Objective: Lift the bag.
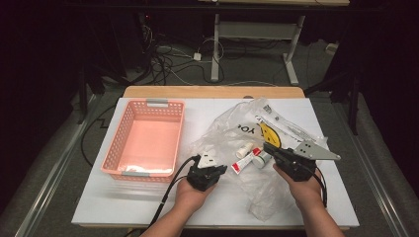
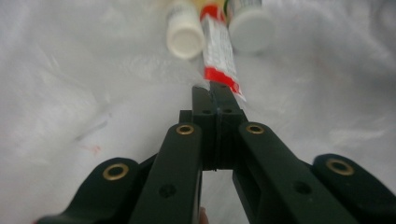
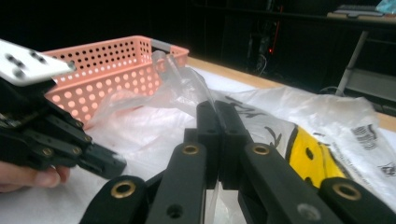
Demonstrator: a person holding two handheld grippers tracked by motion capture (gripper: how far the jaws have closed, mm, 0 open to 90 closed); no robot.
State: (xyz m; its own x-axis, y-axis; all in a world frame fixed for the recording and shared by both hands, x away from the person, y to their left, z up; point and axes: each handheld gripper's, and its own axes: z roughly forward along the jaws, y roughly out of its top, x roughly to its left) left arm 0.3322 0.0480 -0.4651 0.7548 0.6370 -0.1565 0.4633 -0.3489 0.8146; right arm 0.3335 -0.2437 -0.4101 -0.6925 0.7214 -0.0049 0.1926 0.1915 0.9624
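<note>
The left gripper (image 2: 215, 95) has its jaws pressed together on the flat crimped end of a red-and-white squeeze tube (image 2: 218, 51), which lies straight ahead of it on the clear crinkled plastic bag (image 2: 70, 84). The right gripper (image 3: 217, 116) pinches a fold of that bag; the pink perforated plastic basket (image 3: 112, 65) stands beyond it.

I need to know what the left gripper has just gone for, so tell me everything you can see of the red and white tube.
The red and white tube is a small squeeze tube, white with printed text and red bands, soft-looking, with a flat crimped tail. It lies flat inside the clear plastic bag on the table, between a white-capped bottle and another white-capped container. The left gripper has shut its jaws at the tail, seemingly pinching it through the film.
</note>
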